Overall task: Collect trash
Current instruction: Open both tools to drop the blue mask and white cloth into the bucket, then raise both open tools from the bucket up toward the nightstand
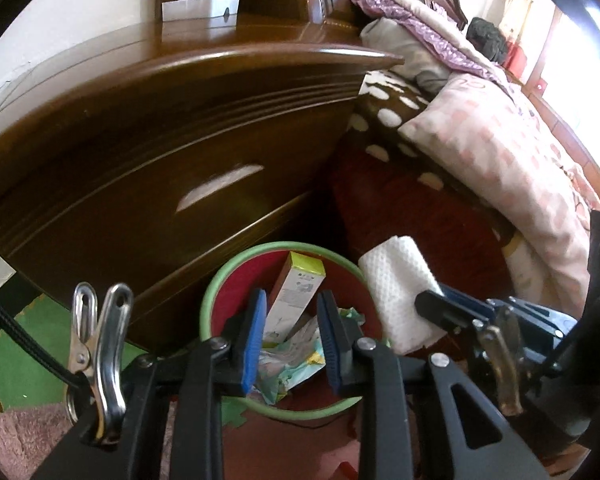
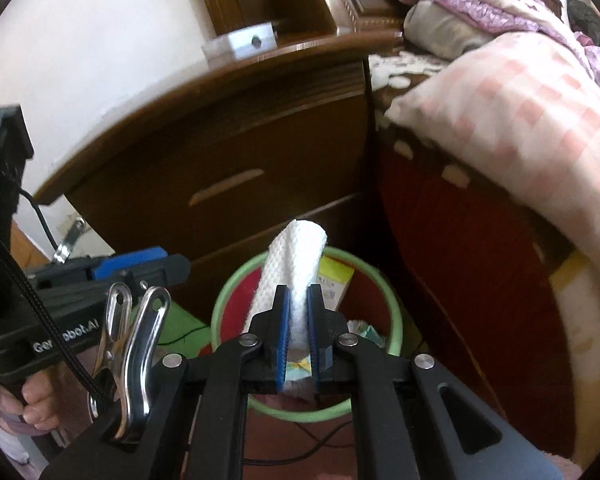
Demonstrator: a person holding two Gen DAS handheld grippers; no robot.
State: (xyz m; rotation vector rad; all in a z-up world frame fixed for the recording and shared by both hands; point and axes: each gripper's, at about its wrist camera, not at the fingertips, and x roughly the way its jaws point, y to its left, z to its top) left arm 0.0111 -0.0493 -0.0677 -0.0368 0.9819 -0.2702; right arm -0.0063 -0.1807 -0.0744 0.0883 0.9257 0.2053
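A red trash bin with a green rim (image 1: 216, 280) (image 2: 224, 292) stands on the floor beside the nightstand. Inside it a tall yellow-topped box (image 1: 296, 292) (image 2: 336, 280) leans against the wall above a crumpled wrapper (image 1: 296, 360). My right gripper (image 2: 298, 294) is shut on a folded white paper towel (image 2: 296, 256), held over the bin. In the left wrist view that towel (image 1: 396, 292) sticks up at the bin's right edge from the right gripper (image 1: 424, 300). My left gripper (image 1: 293, 298) hovers above the bin, open, with nothing between its blue pads.
A dark wooden nightstand (image 1: 160, 128) with drawers stands just behind the bin, a white box (image 1: 200, 8) on its top. The bed with a pink quilt (image 1: 500, 152) fills the right. Green mat (image 1: 20, 360) and pink rug lie left. A hand (image 2: 32, 400) holds the left gripper's handle.
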